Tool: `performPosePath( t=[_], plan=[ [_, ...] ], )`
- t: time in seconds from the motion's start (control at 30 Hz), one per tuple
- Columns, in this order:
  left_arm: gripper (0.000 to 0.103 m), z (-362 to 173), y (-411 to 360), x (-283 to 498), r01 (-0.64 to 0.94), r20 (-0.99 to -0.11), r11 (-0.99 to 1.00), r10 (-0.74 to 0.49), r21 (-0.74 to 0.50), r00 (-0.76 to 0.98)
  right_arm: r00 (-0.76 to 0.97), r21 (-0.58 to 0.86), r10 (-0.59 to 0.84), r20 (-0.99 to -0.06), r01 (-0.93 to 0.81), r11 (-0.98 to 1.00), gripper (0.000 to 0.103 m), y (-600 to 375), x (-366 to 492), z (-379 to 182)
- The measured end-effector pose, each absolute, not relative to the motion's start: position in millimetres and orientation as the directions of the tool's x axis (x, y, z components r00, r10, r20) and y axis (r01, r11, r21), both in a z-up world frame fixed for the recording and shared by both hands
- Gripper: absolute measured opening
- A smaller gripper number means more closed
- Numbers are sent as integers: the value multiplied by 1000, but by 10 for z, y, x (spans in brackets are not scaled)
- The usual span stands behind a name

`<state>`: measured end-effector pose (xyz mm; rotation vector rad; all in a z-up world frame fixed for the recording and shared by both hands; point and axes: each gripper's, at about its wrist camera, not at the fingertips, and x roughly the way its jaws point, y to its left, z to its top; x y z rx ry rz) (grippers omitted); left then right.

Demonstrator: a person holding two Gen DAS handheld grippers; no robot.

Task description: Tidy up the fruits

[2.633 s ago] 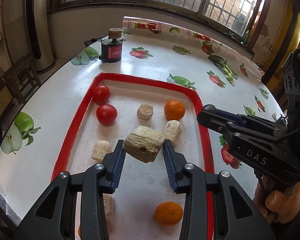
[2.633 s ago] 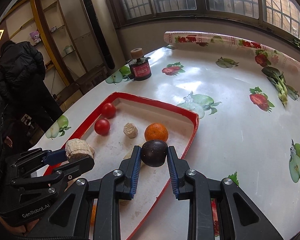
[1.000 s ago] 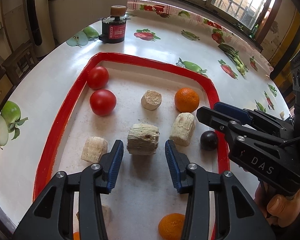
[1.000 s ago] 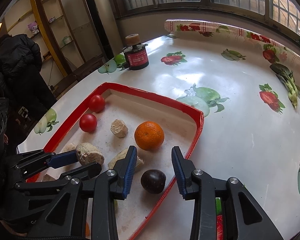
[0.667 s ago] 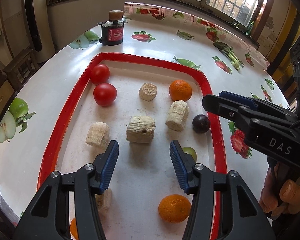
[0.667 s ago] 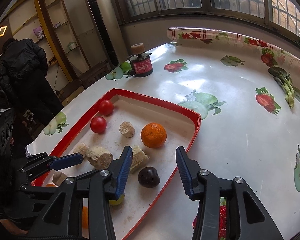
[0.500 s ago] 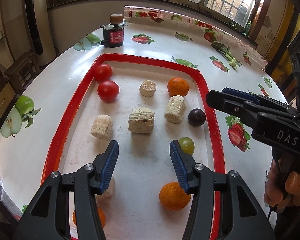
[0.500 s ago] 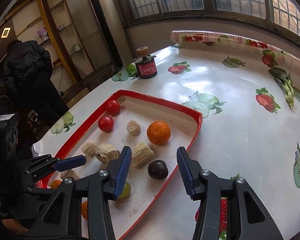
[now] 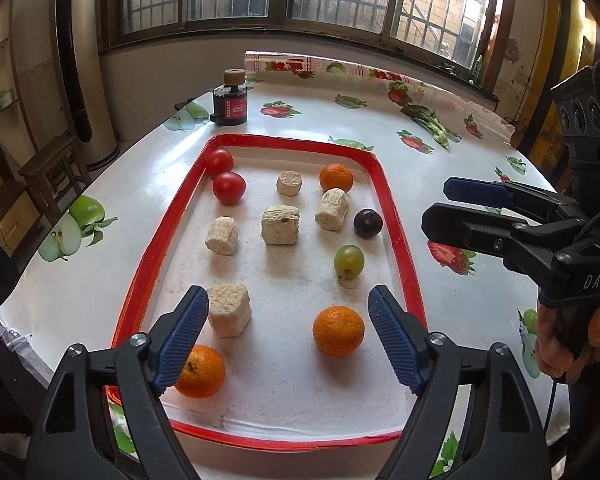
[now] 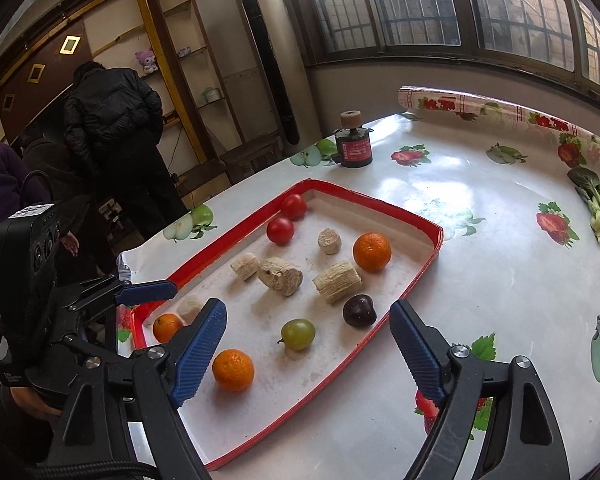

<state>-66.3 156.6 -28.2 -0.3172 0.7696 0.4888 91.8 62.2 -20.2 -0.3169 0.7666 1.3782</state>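
The left gripper [image 9: 288, 330] has just been opening and stands wide apart with nothing between its pads, above the near end of the red-rimmed tray [image 9: 396, 216]; a pale chunk [image 9: 228, 314] lies just inside its left finger and an orange [image 9: 338, 330] nearer its right. The right gripper [image 10: 306, 344] has likewise spread wide and empty, with the green fruit [image 10: 298, 334] and dark plum [image 10: 359, 311] just beyond its tips. Farther out lie more pale chunks and two tomatoes [image 9: 229, 187].

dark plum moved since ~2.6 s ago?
Yes. The dark plum was up between the right gripper jaws; now it lies on the red tray by the right rim, below the ribbed beige chunk. Jaws just opened, empty.
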Motion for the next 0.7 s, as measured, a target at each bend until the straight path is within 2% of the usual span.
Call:
performPosePath(
  t=[0.23,0.7],
  plan=[
    [82,-202,1484,-867,-536,-684,839,336,-95,647,23,147,769,-638,-977,152,96,436,740,-149],
    [82,-6,1151,-1141,-529,-621,848,407,-15,670,39,28,762,-647,-997,75,96,90,462,-218]
  ],
)
